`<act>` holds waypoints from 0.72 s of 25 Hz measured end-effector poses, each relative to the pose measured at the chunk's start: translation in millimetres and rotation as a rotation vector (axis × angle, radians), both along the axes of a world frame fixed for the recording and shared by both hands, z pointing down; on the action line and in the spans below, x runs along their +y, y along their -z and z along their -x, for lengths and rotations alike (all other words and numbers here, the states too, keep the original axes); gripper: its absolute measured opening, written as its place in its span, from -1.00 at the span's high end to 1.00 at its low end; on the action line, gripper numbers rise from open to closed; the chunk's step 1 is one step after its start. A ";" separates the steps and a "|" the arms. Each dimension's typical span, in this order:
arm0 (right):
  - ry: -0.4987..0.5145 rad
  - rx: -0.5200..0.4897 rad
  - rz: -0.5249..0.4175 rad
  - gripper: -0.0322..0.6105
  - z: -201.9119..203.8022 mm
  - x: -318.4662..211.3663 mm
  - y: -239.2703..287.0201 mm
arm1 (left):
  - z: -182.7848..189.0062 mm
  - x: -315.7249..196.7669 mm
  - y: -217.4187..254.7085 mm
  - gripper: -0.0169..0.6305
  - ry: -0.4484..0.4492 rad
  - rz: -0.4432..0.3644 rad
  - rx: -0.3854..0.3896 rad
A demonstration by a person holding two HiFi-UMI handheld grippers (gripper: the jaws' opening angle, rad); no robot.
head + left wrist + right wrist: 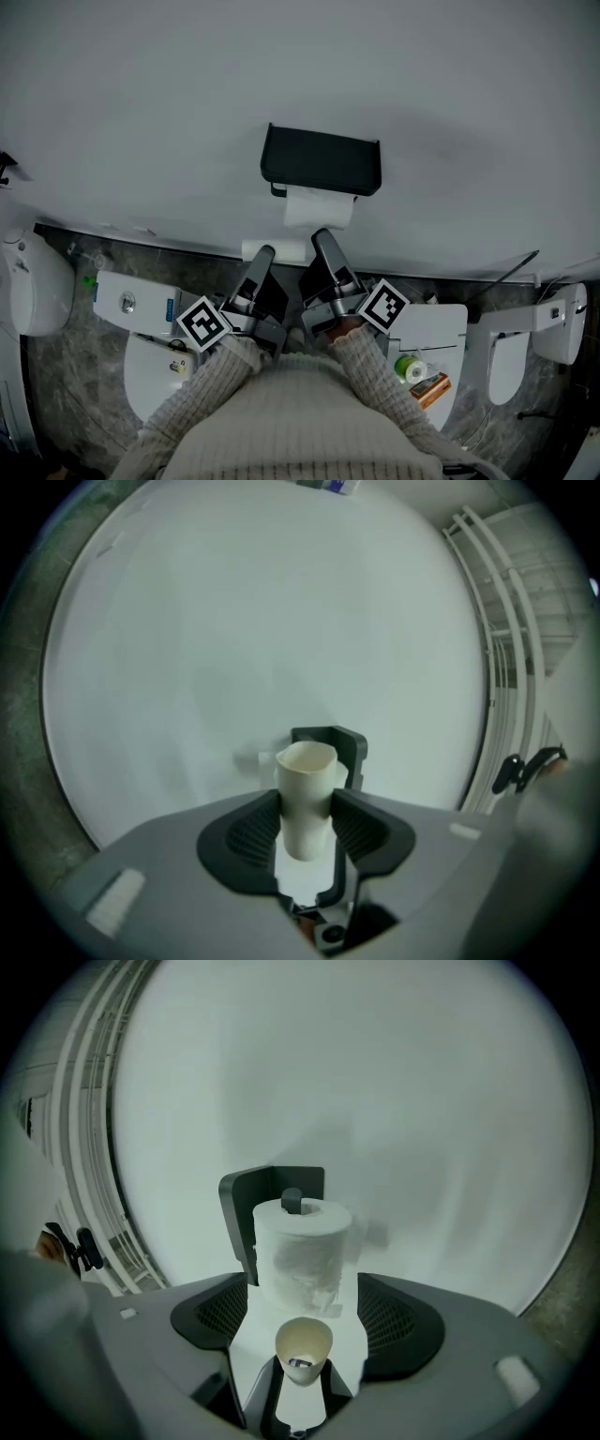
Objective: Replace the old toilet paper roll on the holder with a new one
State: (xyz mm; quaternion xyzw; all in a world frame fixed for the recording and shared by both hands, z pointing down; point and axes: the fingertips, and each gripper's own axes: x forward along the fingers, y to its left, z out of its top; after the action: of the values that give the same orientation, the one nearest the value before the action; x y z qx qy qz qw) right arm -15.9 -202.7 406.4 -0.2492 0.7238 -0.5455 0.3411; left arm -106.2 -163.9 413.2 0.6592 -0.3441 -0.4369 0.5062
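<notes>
One orange box [430,388] — print unreadable, tube [306,799] gripped

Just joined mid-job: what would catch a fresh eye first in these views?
A full white toilet paper roll already hangs on the black holder on the white wall, at the top centre of the head view. Just below it, the left gripper is clamped on a bare cardboard tube. The right gripper beside it stands open, its jaws pointing at the roll.
</notes>
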 end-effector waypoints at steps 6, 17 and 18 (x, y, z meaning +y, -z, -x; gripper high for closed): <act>-0.020 0.053 -0.040 0.15 -26.5 12.7 -1.0 | -16.6 -1.0 1.0 0.44 -0.042 -0.021 -0.027; -0.056 0.049 -0.118 0.89 -43.7 28.0 13.1 | -37.6 0.2 6.0 0.44 -0.088 -0.043 -0.022; -0.061 0.042 -0.117 0.89 -44.8 29.1 13.1 | -38.5 1.3 6.2 0.44 -0.089 -0.045 -0.022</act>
State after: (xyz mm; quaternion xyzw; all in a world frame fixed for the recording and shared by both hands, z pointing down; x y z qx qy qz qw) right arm 28.8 -173.6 393.3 -0.2619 0.7537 -0.4862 0.3563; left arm -67.7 -162.6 407.0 0.6898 -0.3103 -0.4141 0.5065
